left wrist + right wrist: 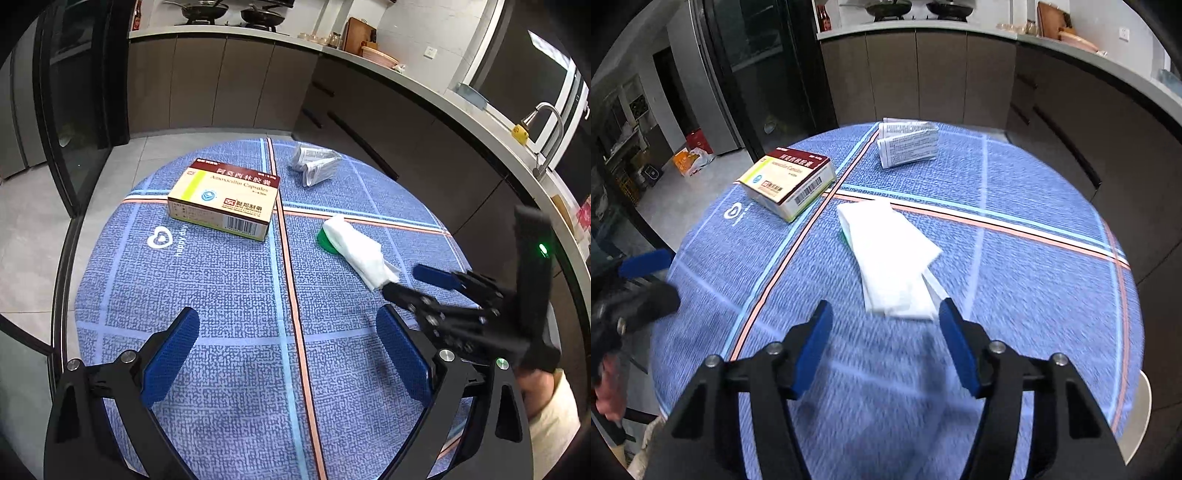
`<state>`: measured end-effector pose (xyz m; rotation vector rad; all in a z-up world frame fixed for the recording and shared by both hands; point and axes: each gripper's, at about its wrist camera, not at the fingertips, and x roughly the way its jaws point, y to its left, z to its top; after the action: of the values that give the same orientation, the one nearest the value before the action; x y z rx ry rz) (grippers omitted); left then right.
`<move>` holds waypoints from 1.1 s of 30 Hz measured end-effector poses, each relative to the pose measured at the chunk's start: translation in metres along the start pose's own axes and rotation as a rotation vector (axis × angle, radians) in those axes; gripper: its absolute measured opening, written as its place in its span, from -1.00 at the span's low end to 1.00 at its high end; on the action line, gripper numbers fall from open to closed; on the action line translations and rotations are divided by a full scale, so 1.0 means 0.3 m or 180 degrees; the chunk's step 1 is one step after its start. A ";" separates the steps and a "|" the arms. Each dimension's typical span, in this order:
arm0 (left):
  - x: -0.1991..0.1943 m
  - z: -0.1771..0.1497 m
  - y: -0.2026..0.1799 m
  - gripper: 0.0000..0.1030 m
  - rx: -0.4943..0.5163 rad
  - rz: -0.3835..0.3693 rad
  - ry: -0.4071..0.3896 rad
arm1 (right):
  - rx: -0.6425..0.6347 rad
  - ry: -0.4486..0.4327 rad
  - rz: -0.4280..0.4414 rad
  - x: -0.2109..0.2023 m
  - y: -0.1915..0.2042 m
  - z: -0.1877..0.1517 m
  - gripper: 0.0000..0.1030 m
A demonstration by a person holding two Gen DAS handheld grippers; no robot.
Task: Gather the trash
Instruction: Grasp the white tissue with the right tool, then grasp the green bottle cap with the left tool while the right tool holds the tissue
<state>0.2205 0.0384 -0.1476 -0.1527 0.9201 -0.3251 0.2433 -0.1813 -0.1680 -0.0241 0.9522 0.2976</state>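
A round table with a blue plaid cloth [229, 295] [1034, 295] holds the trash. A white tissue [356, 251] [892, 258] lies over a green piece [325, 240]. A medicine box [225, 201] [788, 179] lies left of centre. A folded printed leaflet [314, 164] [908, 144] lies at the far side. My left gripper [288, 332] is open and empty above the near cloth. My right gripper [884, 321] is open, its tips just short of the tissue's near end; in the left wrist view it [410, 280] also reaches the tissue.
Dark kitchen cabinets and a grey counter [369, 62] curve behind and right of the table, with a sink tap [546, 140]. A black glass door [74, 110] stands at the left. Grey floor tiles [683, 195] lie beyond the table's left edge.
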 end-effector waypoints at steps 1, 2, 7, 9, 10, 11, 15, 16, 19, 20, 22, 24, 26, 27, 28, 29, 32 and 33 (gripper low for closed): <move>0.007 0.002 -0.001 0.74 0.0012 -0.0014 0.0009 | -0.0005 0.0018 0.0017 0.020 0.001 0.009 0.12; 0.015 0.005 0.000 0.68 0.0027 -0.0033 0.0022 | -0.0018 0.0034 0.0036 0.039 0.002 0.019 0.09; 0.060 0.030 0.001 0.68 0.0055 -0.0158 0.0065 | -0.0077 0.0052 0.0065 0.103 0.005 0.063 0.06; 0.076 0.040 -0.001 0.68 0.0064 -0.0159 0.0077 | -0.0071 0.0049 0.0065 0.118 0.001 0.073 0.06; 0.085 0.046 -0.002 0.68 0.0068 -0.0162 0.0088 | -0.0057 0.0065 0.0078 0.128 -0.003 0.078 0.07; 0.092 0.052 -0.003 0.68 0.0070 -0.0165 0.0097 | -0.0048 0.0060 0.0079 0.137 -0.008 0.082 0.05; 0.121 0.074 -0.020 0.63 0.0112 -0.0181 0.0113 | -0.0052 0.0008 0.0049 0.121 -0.032 0.086 -0.85; 0.129 0.079 -0.028 0.61 0.0129 -0.0189 0.0118 | 0.0008 0.0002 0.0111 0.112 -0.048 0.083 -0.85; 0.158 0.093 -0.052 0.52 0.0178 -0.0223 0.0150 | 0.0117 -0.0121 0.0121 0.061 -0.082 0.065 -0.85; 0.166 0.097 -0.059 0.48 0.0192 -0.0234 0.0157 | 0.0153 -0.0172 0.0118 0.036 -0.095 0.054 -0.85; 0.193 0.112 -0.083 0.45 0.0251 -0.0246 0.0174 | 0.0192 -0.0230 0.0100 0.002 -0.114 0.035 -0.85; 0.223 0.130 -0.105 0.44 0.0301 -0.0241 0.0166 | 0.0250 -0.0267 0.0055 -0.034 -0.138 0.007 -0.85; 0.260 0.151 -0.124 0.43 0.0331 -0.0191 0.0151 | 0.0352 -0.0304 0.0036 -0.068 -0.168 -0.026 -0.85; 0.285 0.163 -0.135 0.43 0.0334 -0.0169 0.0151 | 0.0386 -0.0307 0.0035 -0.076 -0.177 -0.033 -0.85; 0.309 0.173 -0.143 0.43 0.0324 -0.0142 0.0164 | 0.0416 -0.0304 0.0031 -0.084 -0.188 -0.044 -0.85; 0.334 0.182 -0.150 0.43 0.0299 -0.0109 0.0179 | 0.0438 -0.0298 0.0022 -0.092 -0.198 -0.058 -0.85; 0.395 0.195 -0.179 0.44 0.0340 -0.0027 0.0240 | 0.0494 -0.0289 0.0027 -0.109 -0.221 -0.087 -0.85; 0.410 0.194 -0.186 0.43 0.0386 0.0029 0.0251 | 0.0509 -0.0294 0.0030 -0.113 -0.225 -0.092 -0.85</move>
<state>0.3243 -0.0564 -0.1906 -0.0242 0.9759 -0.3796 0.2204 -0.2583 -0.1641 0.1395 0.8822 0.2287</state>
